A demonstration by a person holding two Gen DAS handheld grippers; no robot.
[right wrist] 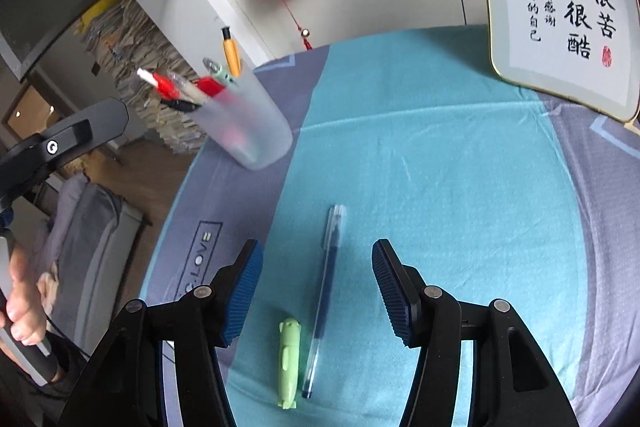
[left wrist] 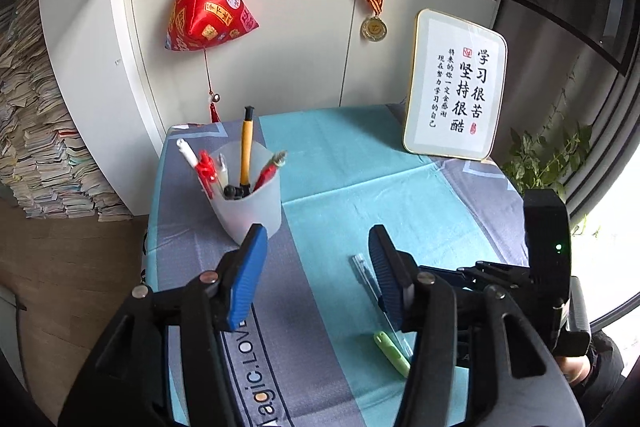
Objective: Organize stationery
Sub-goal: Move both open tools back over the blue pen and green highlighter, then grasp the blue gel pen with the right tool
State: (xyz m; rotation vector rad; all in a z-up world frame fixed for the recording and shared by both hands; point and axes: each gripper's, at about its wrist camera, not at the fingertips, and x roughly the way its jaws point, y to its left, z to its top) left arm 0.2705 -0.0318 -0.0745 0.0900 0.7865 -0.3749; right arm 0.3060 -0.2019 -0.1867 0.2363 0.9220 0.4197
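- While several pens already stand in our frosted cup (left wrist: 248,199) on the table (left wrist: 360,167), the left wrist view shows our left gripper (left wrist: 318,267) with fingers apart and empty, the cup just beyond its left finger.
- From the right wrist, our right gripper (right wrist: 318,291) hovers, fingers spread, over the clear pen (right wrist: 326,291) and green eraser (right wrist: 289,363), both still to be stowed, we judge.

The left hand-held gripper (left wrist: 318,259) hides part of the clear pen (left wrist: 362,269). The cup (right wrist: 248,123) is blurred in the right view, and the frame (right wrist: 560,7) is cropped.
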